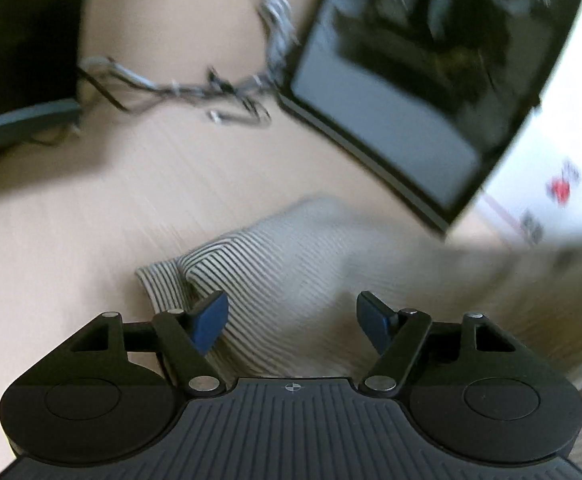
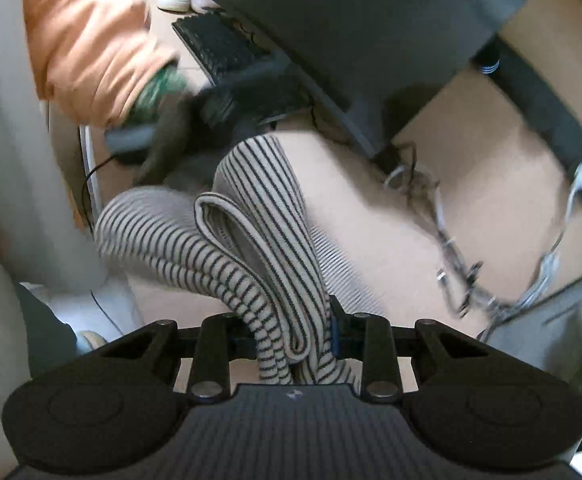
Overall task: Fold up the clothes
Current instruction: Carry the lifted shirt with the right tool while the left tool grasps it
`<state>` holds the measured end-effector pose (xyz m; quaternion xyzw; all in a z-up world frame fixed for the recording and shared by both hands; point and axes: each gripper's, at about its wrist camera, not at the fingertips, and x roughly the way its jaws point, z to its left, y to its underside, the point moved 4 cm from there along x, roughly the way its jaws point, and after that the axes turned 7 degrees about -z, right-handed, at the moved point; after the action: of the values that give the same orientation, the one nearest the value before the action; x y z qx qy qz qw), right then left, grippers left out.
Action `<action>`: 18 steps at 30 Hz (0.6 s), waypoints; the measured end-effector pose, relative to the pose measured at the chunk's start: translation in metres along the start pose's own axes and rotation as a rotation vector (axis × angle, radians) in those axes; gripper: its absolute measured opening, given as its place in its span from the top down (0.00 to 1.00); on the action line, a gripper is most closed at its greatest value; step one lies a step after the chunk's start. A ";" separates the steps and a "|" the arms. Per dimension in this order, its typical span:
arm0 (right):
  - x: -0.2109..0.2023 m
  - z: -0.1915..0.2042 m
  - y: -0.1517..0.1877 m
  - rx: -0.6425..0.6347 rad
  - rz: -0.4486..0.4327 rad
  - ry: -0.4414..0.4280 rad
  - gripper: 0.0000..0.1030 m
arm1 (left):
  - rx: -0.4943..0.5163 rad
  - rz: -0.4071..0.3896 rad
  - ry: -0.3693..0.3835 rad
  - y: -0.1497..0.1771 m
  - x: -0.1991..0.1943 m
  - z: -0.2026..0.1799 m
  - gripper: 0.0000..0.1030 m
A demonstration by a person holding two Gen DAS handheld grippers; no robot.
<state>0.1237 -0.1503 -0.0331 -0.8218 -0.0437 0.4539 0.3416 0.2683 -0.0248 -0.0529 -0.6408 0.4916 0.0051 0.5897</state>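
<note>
Two fisheye views, one from each hand-held claw, both blurred in places.

Left wrist view: the left claw hangs released, its two blue-padded fingers spread wide apart with nothing between them. Just beyond and beneath it lies the striped garment, cream with thin dark stripes, resting on a pale wooden counter. A corner of the cloth sits close to the left finger; whether they touch is unclear. Farther back a dark monitor stands tilted in the frame, with a tangle of cables on the counter beside it.

Right wrist view: the right claw is clenched on the striped garment, which is bunched into thick folds between the fingers and rises away from the claw in a loop. Behind it are a black keyboard, the dark back of a monitor, and loose cables on the counter. An orange sleeve of the person fills the upper left
</note>
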 end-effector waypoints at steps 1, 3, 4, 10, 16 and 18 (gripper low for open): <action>0.007 -0.006 -0.002 -0.010 0.004 -0.017 0.72 | -0.007 0.011 0.018 0.005 0.001 -0.001 0.26; 0.022 -0.018 -0.006 -0.031 0.012 -0.051 0.72 | -0.014 0.018 0.023 0.014 0.001 0.000 0.28; 0.029 -0.024 -0.008 -0.041 0.016 -0.068 0.72 | -0.017 0.020 0.017 0.018 0.001 0.002 0.29; 0.073 -0.060 -0.020 -0.103 0.040 -0.169 0.62 | -0.086 0.001 -0.038 0.036 -0.002 0.017 0.43; 0.128 -0.105 0.002 0.047 0.055 -0.119 0.17 | -0.138 0.025 -0.109 0.050 -0.037 0.033 0.28; 0.135 -0.115 0.008 0.118 0.040 -0.094 0.15 | -0.125 0.025 -0.146 0.053 -0.055 0.040 0.21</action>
<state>0.2894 -0.1652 -0.0938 -0.7787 -0.0161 0.5005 0.3780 0.2293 0.0490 -0.0728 -0.6681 0.4541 0.0899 0.5826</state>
